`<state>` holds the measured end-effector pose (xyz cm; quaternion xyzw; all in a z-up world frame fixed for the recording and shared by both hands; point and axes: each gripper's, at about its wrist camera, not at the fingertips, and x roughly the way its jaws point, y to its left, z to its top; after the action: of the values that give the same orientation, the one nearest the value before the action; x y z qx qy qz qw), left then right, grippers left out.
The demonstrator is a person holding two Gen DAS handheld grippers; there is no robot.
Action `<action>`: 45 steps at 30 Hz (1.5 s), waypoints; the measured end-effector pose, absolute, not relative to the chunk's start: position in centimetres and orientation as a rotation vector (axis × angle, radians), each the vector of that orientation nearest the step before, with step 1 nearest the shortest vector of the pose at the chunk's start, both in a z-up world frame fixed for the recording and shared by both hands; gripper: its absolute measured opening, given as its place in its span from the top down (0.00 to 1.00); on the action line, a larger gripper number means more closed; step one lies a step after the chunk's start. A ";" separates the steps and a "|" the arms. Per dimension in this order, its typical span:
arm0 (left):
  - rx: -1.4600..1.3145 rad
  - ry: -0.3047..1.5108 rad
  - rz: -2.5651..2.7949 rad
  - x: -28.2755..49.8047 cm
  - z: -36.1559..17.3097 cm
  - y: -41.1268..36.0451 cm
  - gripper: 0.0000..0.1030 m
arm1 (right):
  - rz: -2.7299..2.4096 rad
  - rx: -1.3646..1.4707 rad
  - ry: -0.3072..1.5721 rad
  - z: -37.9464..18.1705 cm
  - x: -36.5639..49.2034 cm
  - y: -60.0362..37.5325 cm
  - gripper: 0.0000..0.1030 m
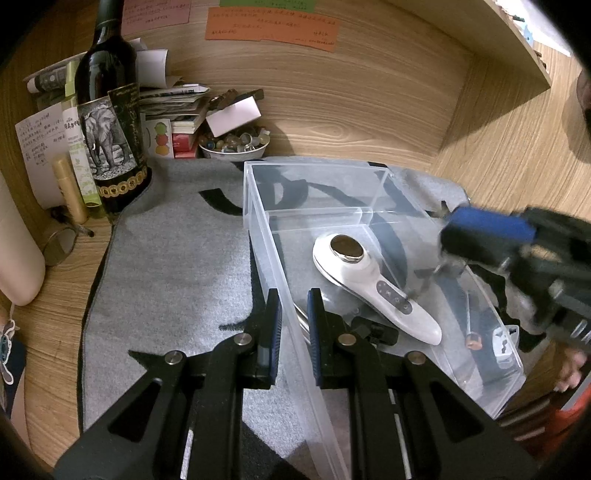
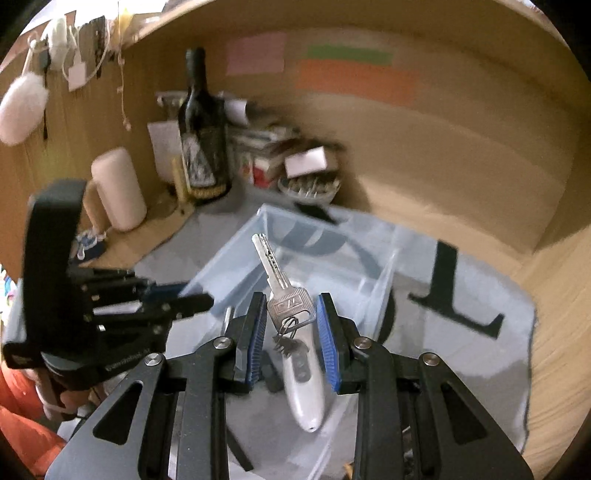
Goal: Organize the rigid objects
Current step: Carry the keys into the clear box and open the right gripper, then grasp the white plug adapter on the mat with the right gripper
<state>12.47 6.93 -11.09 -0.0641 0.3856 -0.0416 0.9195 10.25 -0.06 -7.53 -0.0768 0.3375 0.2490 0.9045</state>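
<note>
Left gripper (image 1: 294, 325) nearest the lens: jaws clamped on the near-left wall of the clear plastic bin (image 1: 258, 206), one pad outside, one inside, wall pinched between them. Pointing down at an angle.

Just past its right finger, inside the bin: white handheld device (image 1: 373, 284), round metal head away from the gripper, button panel mid-body, tip toward the bin's near end. Beside it lie some small dark items, too unclear to name. Thin clear dividers split off the far part of the bin. Bin sits on a grey felt mat (image 1: 177, 258) with black letter shapes.

Right gripper (image 2: 291, 321): jaws a little apart with the head of a silver key (image 2: 284, 295) between the blue pads. Key blade sticks up and away from the fingers; a small ring hangs under the head. Pads look close to the key head, but contact on both sides is hard to confirm through the blur. It hovers over the bin, with the white device directly below in its view. From the left wrist view it's a blurred shape over the bin's right side.

Further out, left of the left gripper: dark wine bottle (image 1: 110, 122) with elephant label, small bowl of stones (image 1: 234, 146), stacked papers, all against the wooden back panel with coloured notes (image 1: 273, 27).
</note>
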 end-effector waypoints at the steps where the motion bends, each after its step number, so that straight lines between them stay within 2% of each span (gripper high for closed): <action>1: -0.131 0.793 -0.086 12.5 -11.1 6.9 0.87 | 0.518 -0.164 0.717 -8.1 10.4 0.2 0.75; 13: -0.130 0.792 -0.088 12.5 -11.1 6.8 0.87 | 0.525 -0.242 0.857 -11.6 11.8 1.4 0.75; 23: -0.131 0.792 -0.088 12.5 -11.1 6.9 0.87 | 0.522 -0.230 0.833 -11.0 11.2 0.8 0.75; 28: -0.132 0.792 -0.089 12.5 -11.1 6.9 0.87 | 0.465 -0.175 0.765 -9.0 10.9 -0.9 0.62; 33: -0.131 0.792 -0.089 12.5 -11.1 6.9 0.87 | 0.388 -0.109 0.682 -6.4 9.9 -3.6 0.59; 37: -0.132 0.792 -0.090 12.5 -11.1 6.9 0.87 | 0.294 -0.084 0.622 -5.0 8.7 -6.1 0.47; 45: -0.132 0.792 -0.089 12.5 -11.1 6.9 0.87 | 0.184 -0.049 0.674 -6.8 7.0 -9.5 0.46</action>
<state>12.46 6.92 -11.13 -0.0644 0.3854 -0.0433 0.9195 6.98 -9.52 -6.81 -0.0242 0.3303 0.0900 0.9393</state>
